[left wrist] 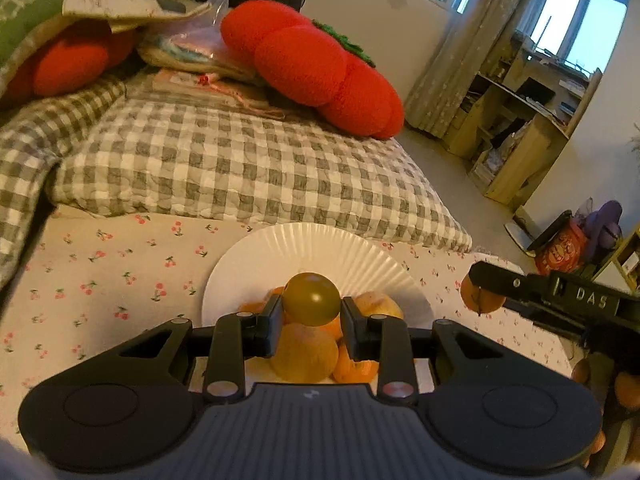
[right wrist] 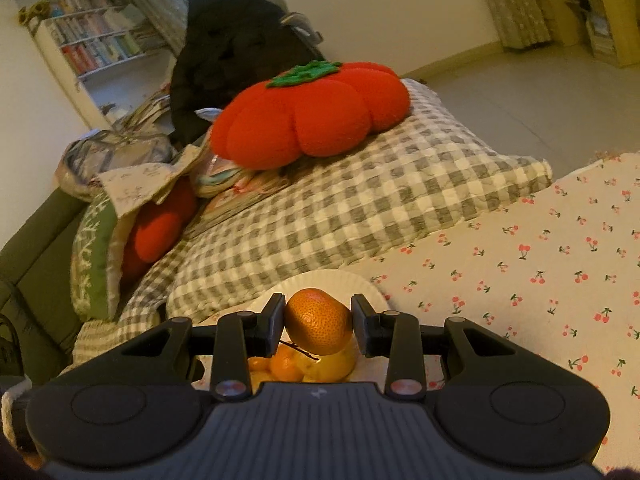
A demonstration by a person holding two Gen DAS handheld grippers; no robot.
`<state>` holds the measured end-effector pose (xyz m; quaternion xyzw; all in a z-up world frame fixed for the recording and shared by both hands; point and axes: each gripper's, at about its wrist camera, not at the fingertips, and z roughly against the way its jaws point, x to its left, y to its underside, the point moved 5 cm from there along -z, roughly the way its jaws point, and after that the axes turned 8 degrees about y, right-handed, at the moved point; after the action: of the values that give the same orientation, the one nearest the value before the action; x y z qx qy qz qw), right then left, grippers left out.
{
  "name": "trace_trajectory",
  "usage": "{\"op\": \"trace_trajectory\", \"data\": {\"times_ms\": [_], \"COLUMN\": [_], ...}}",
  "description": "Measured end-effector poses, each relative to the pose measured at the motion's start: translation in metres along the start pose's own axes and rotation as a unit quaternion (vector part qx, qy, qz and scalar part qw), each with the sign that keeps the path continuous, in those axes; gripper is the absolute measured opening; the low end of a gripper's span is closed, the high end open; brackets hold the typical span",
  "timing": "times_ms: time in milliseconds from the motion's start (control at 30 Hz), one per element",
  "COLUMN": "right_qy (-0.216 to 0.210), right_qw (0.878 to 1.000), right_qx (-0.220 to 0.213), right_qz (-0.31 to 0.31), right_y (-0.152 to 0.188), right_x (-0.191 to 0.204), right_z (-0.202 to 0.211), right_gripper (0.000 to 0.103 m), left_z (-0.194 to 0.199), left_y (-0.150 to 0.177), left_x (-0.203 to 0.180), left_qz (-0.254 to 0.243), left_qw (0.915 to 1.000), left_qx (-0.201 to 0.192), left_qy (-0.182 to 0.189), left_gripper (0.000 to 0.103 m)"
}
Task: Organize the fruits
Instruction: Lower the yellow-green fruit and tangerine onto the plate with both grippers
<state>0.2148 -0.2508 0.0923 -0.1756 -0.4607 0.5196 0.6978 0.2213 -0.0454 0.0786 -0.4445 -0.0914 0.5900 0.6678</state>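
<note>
a greenish round fruit [left wrist: 311, 299] sits clamped in the left tool [left wrist: 311, 312], and a mandarin [right wrist: 319, 320] is pinched in the right tool [right wrist: 319, 322]. both hang just above the white paper plate [left wrist: 256, 256], probably to join the orange and yellow fruit [left wrist: 304, 354] piled there. the plate lies on the cherry-print cloth [left wrist: 100, 272], close to its edge by the checked quilt [left wrist: 240, 168]. the tool bodies hide most of the pile.
</note>
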Motion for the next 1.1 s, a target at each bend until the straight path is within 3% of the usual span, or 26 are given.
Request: {"op": "trace_trajectory", "data": {"times_ms": [200, 433, 667, 1100], "right_qy": [-0.006, -0.003, 0.002, -0.03], "right_qw": [1.0, 0.999, 0.998, 0.998], "right_qx": [0.002, 0.027, 0.029, 0.035], "right_qz": [-0.01, 0.028, 0.049, 0.044], "right_y": [-0.003, 0.007, 0.009, 0.014], "right_x": [-0.004, 0.01, 0.008, 0.019], "right_z": [-0.014, -0.04, -0.055, -0.072], "right_gripper": [0.033, 0.033, 0.033, 0.04], "left_z": [-0.031, -0.055, -0.072, -0.073], "left_y": [-0.008, -0.016, -0.014, -0.012], "left_x": [0.002, 0.01, 0.019, 0.024], "left_qz": [0.013, 0.0, 0.01, 0.016], "left_qw": [0.9997, 0.9999, 0.9997, 0.9995], "left_qx": [0.013, 0.014, 0.018, 0.013], "left_qy": [0.018, -0.007, 0.015, 0.024], "left_gripper": [0.024, 0.024, 0.024, 0.03]}}
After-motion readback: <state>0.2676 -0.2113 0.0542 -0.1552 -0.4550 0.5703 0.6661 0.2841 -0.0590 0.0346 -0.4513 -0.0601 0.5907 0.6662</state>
